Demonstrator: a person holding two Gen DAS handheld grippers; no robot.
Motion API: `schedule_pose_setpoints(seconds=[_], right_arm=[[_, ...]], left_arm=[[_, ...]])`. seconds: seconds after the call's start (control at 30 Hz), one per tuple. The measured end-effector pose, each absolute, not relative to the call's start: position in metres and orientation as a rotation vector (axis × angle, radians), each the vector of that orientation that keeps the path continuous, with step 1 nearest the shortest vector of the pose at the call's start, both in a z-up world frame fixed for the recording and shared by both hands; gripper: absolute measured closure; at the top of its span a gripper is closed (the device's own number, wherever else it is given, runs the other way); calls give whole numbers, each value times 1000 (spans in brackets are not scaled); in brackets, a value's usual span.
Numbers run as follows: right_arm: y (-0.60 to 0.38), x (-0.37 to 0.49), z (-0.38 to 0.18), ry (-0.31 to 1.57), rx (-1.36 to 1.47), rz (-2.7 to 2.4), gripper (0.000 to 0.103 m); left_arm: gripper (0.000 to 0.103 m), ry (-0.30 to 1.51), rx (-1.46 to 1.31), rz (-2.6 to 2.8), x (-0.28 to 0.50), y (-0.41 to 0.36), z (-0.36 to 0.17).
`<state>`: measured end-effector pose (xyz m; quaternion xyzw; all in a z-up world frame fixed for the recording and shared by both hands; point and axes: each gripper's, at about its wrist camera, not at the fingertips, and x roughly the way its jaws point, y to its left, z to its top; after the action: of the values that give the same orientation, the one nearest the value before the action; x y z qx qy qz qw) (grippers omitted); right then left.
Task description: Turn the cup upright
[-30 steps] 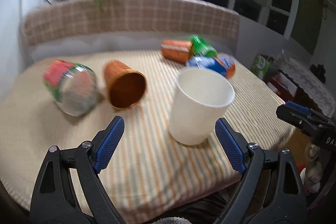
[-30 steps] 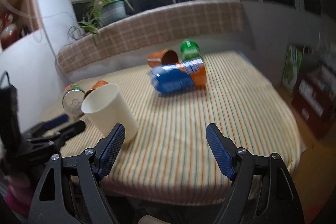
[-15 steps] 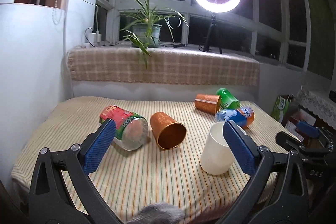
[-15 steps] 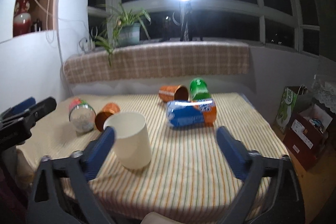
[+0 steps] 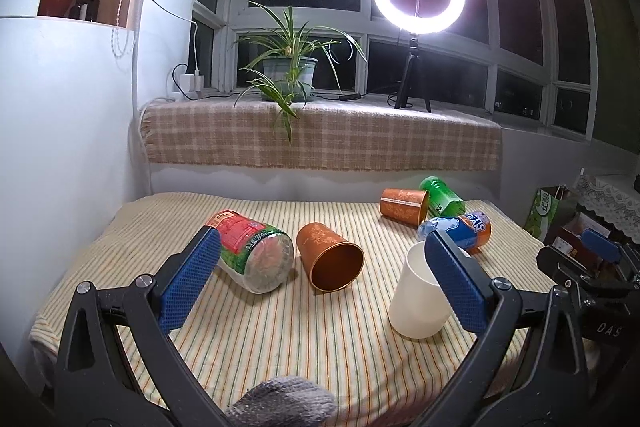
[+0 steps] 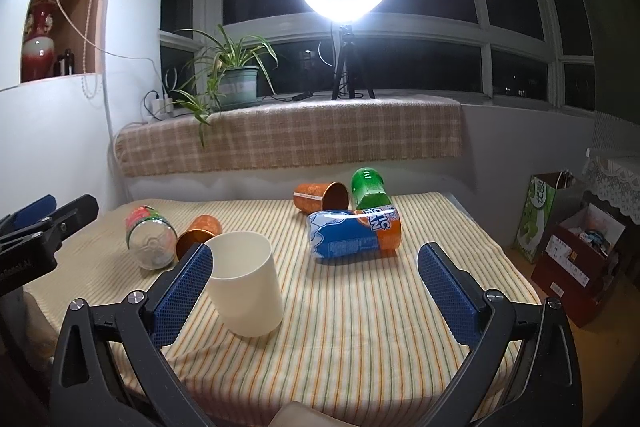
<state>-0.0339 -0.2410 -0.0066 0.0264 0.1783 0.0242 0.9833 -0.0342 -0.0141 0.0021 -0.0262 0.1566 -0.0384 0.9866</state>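
A cream cup (image 5: 418,301) stands upright, mouth up, on the striped tablecloth; it also shows in the right wrist view (image 6: 246,285). My left gripper (image 5: 322,283) is open and empty, held back from the table, with the cup behind its right finger. My right gripper (image 6: 316,291) is open and empty, with the cup just past its left finger. A copper cup (image 5: 330,263) lies on its side near the middle. A second copper cup (image 5: 404,206) lies on its side at the back.
A clear jar with a red and green label (image 5: 250,253) lies on its side at the left. A green bottle (image 5: 442,195) and a blue and orange bottle (image 6: 354,235) lie at the back right. Boxes (image 6: 576,255) stand on the floor at the right.
Both grippers have pulled back and up from the table, so the views widened. The cream cup stays upright where it stood.
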Motion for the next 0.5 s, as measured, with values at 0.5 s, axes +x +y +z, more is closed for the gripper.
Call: schedule_pose_setpoints(seconds=[0.5], right_arm=[[-238, -32, -15, 384, 52, 57, 1]], left_arm=[[0, 331, -58, -71, -31, -11, -5]])
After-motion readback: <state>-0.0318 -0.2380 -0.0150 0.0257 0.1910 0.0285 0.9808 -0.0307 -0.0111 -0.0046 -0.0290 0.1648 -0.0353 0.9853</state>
